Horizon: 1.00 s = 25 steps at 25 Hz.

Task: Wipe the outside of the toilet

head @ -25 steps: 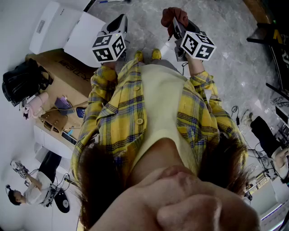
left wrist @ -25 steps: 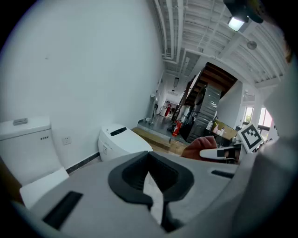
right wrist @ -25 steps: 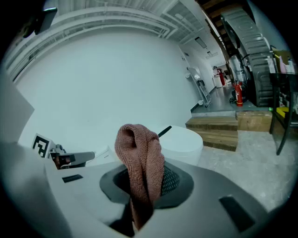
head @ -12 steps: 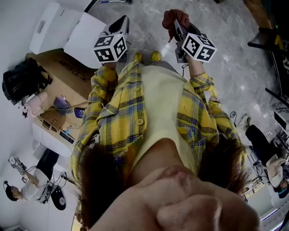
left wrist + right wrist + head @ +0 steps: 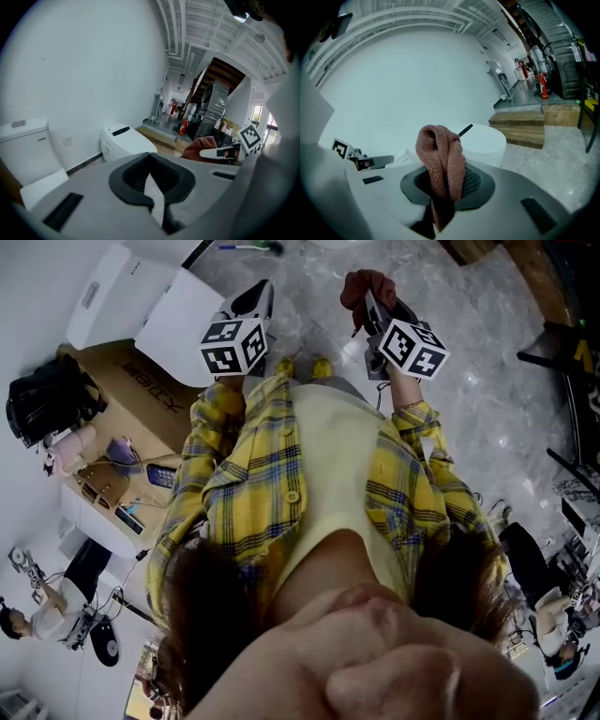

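A white toilet with a tank (image 5: 141,296) stands on the floor at the upper left; its tank (image 5: 23,140) and lid also show in the left gripper view. A second, rounded white toilet (image 5: 124,143) (image 5: 485,140) stands further along the wall. My right gripper (image 5: 361,294) is shut on a reddish-brown cloth (image 5: 364,279) (image 5: 440,161), which hangs folded over the jaws. My left gripper (image 5: 253,298) (image 5: 157,204) is held beside it, jaws together with nothing in them. Both are held in the air in front of my body, apart from the toilets.
A cardboard box (image 5: 127,390) with a black bag (image 5: 47,404) and small items sits to my left. Wooden steps (image 5: 534,124) rise beyond the rounded toilet. Other people sit at the left (image 5: 42,620) and right edges. The floor is grey marble (image 5: 469,399).
Both grippers have drifted slightly right and forward in the head view. The cloth stays held in the right gripper. The surroundings have slid a little with my head.
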Tool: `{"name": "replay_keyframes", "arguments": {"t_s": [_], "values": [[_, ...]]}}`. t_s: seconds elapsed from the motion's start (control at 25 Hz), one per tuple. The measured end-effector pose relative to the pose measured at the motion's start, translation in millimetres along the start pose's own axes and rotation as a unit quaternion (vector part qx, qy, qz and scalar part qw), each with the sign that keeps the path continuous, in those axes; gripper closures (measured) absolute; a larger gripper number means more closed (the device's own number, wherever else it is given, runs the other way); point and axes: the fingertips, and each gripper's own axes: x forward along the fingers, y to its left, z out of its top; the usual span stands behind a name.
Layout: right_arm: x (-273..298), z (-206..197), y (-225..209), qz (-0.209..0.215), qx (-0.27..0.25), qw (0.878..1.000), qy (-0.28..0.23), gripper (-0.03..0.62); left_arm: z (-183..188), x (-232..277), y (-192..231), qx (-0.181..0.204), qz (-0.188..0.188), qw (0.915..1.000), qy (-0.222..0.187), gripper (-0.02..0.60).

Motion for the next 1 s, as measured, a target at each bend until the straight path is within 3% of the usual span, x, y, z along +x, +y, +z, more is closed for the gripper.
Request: {"name": "replay_keyframes", "arguments": {"t_s": [0.48, 1.0], "values": [[9, 5, -30, 0.010, 0.014, 1.000, 0.013, 0.512, 0, 18, -13, 0.006, 0.020, 0.9997, 0.013, 0.574], [51, 11, -17, 0.016, 0.003, 0.999, 0.035, 0.512, 18, 57, 25, -0.009, 0.018, 0.9998, 0.006, 0.574]]}}
